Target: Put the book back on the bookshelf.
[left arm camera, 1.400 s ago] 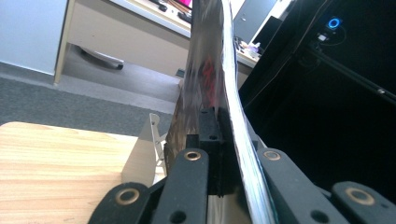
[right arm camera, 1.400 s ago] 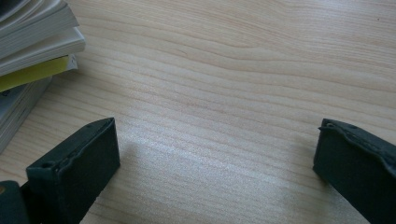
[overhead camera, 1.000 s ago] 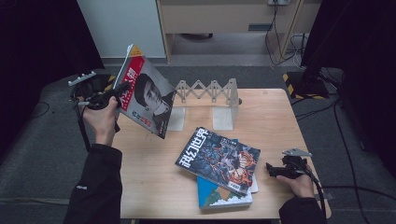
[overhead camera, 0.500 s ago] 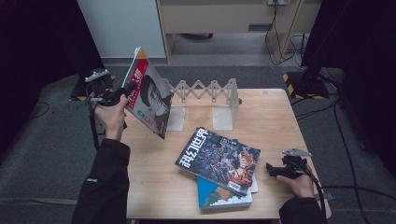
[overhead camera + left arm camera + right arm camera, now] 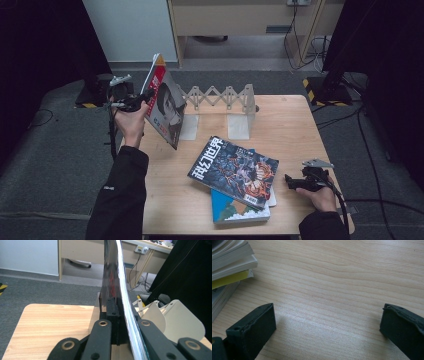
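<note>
My left gripper (image 5: 142,97) is shut on the edge of a red-covered magazine (image 5: 165,102) and holds it tilted upright over the table's left rear corner. In the left gripper view the magazine (image 5: 117,277) stands edge-on, pinched between the two black jaws of the left gripper (image 5: 118,312). My right gripper (image 5: 292,182) rests low at the table's front right. Its jaws stand wide apart over bare wood, with nothing between them, in the right gripper view (image 5: 327,325).
A white accordion book rack (image 5: 220,97) with plate ends stands at the table's rear middle, just right of the held magazine. A stack of books (image 5: 235,172) lies at the front centre, left of the right gripper. The wooden table (image 5: 295,125) is bare at the right.
The left hand has carried the magazine to the right, toward the rack, and a little lower. The right hand and the book stack have stayed put.
</note>
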